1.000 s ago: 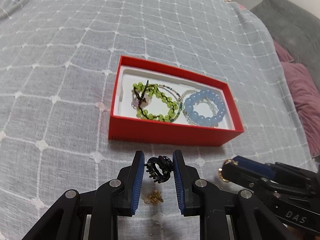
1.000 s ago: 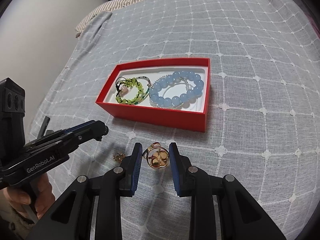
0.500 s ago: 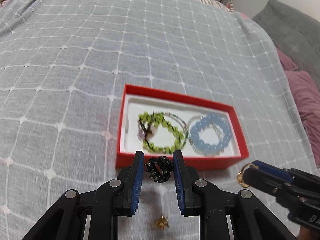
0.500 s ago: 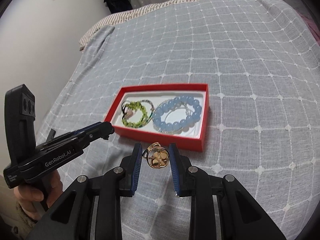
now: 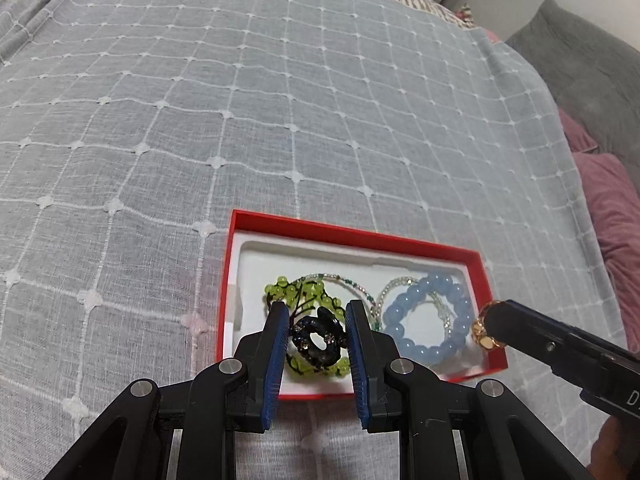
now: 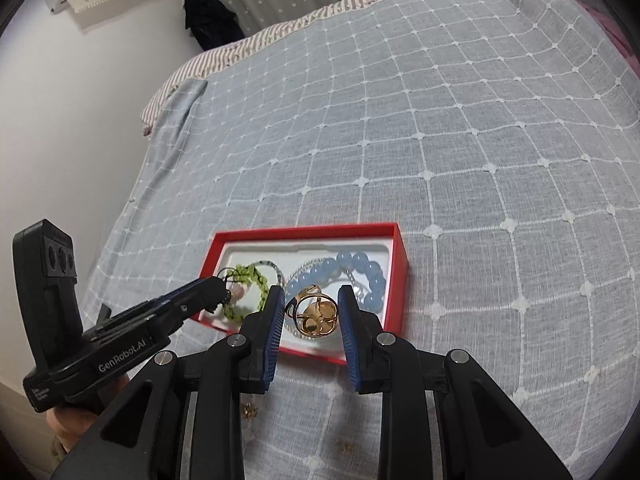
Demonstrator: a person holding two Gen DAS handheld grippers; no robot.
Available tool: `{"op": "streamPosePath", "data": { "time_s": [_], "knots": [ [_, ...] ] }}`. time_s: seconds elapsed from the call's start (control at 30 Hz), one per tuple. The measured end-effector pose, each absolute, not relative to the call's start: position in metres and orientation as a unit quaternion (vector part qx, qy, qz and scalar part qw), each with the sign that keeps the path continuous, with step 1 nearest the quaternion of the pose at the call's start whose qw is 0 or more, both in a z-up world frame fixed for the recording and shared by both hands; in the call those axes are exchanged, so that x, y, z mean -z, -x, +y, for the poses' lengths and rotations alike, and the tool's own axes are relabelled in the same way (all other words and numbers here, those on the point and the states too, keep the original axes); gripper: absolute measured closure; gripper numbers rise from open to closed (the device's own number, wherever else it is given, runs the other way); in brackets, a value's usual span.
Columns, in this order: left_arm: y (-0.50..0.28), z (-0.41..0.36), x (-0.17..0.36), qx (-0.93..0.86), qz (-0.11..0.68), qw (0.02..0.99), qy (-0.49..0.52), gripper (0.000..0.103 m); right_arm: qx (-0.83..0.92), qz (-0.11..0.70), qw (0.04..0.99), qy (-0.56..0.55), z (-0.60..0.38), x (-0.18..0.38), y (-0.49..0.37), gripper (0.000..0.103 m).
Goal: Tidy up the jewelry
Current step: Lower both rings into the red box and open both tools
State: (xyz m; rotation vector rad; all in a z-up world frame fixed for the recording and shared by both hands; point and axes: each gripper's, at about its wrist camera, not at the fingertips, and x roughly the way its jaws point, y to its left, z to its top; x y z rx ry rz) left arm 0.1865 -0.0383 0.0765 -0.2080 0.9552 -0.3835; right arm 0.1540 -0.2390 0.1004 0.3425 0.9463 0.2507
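The left gripper (image 5: pixel 316 340) pinches a black beaded ring (image 5: pixel 318 342) above the red jewelry box (image 5: pixel 352 236). The right gripper (image 6: pixel 312 316) pinches a gold ring (image 6: pixel 314 316) over the blue bead bracelet (image 6: pixel 360 272).

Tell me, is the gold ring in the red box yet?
Not yet. The gold ring is pinched in the right tool, held above the red box.

I count one red box (image 5: pixel 348 236), and in it one green bracelet (image 5: pixel 288 290), one blue bracelet (image 5: pixel 424 312) and thin bead strands I can't number. Two rings: one black (image 5: pixel 318 342), one gold (image 6: pixel 316 316). Two small gold pieces (image 6: pixel 250 411) lie on the bedspread.
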Motion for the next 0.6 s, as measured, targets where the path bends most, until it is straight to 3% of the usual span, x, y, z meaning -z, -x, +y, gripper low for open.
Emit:
{"op": "streamPosePath", "data": {
  "time_s": [0.6],
  "knots": [
    [-0.185,-0.030,-0.085,0.192,0.441,0.869,0.118,0.074,-0.107,0.437,0.878,-0.161,-0.239,-0.104,-0.151,0.073]
  ]
}}
